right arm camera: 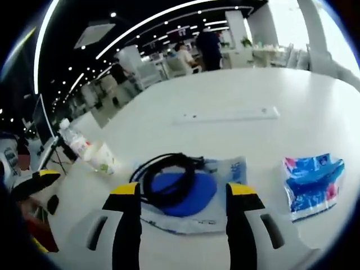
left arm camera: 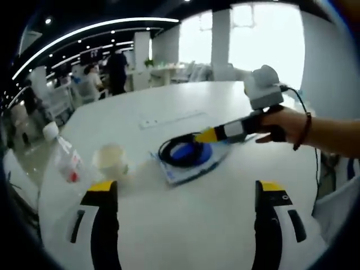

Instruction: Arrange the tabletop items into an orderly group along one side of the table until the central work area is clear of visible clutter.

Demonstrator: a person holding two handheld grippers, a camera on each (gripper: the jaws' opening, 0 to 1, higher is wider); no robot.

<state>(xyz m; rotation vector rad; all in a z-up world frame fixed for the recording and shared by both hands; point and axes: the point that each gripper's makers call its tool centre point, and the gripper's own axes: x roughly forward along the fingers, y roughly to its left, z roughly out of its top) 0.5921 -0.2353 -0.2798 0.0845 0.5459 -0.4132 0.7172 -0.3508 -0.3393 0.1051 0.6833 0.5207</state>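
- The right claw (right arm camera: 183, 194) stands open over a clear bag (right arm camera: 194, 197) lying mid-bench (right arm camera: 236, 90) that holds a blue disc and a coiled black cable (right arm camera: 163, 177).
- A blue packet (right arm camera: 312, 183) lies just beside it.
- The left claw (left arm camera: 185, 191) is open, facing a tilted bottle (left arm camera: 67, 160) and a cup (left arm camera: 112, 160).

We can read no text anywhere. The blue printing on the tissue pack (right arm camera: 311, 183), the plastic bag (right arm camera: 225, 185) and the label on the bottle (left arm camera: 68, 163) are all too blurred for us to make out.
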